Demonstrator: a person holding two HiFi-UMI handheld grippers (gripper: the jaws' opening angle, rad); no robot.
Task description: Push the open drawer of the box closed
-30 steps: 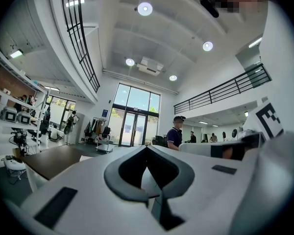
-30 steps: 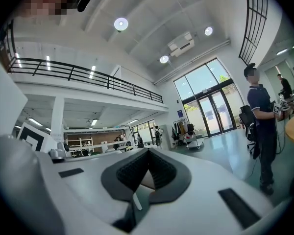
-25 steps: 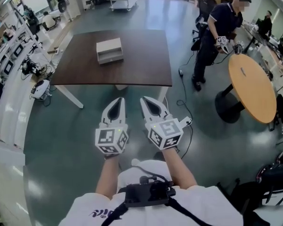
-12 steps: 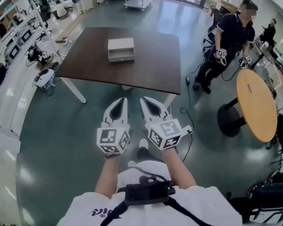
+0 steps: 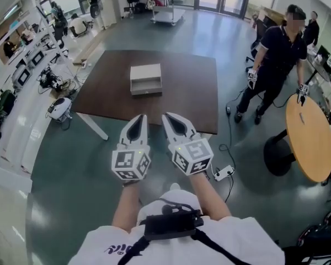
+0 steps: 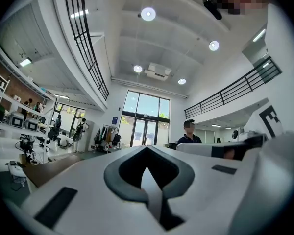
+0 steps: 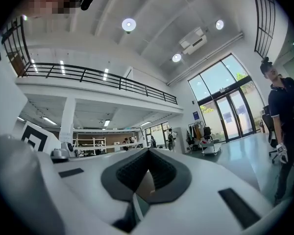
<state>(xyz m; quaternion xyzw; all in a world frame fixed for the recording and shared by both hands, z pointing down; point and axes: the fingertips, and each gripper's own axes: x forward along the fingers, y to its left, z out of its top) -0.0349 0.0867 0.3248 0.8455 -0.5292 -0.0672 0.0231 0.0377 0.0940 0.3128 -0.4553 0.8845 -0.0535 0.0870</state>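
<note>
A small white box (image 5: 146, 79) sits on a dark brown table (image 5: 187, 104) ahead of me, its lower drawer pulled out toward me. Both grippers hang well short of the table, over the floor. My left gripper (image 5: 139, 118) is shut with nothing in it, its jaws meeting at the tips. Beside it, my right gripper (image 5: 169, 117) is shut too and empty. In the left gripper view (image 6: 147, 148) and the right gripper view (image 7: 148, 152) the jaws point up at the hall, and the box is out of sight.
A person in dark clothes (image 5: 276, 59) stands right of the table beside a round wooden table (image 5: 308, 137). A power strip and cable (image 5: 223, 173) lie on the floor near my right. Desks with equipment (image 5: 22, 76) line the left wall.
I have walked toward the table; the box and table now sit lower and nearer in the head view. The person at the right has shifted. Both grippers stay shut.
</note>
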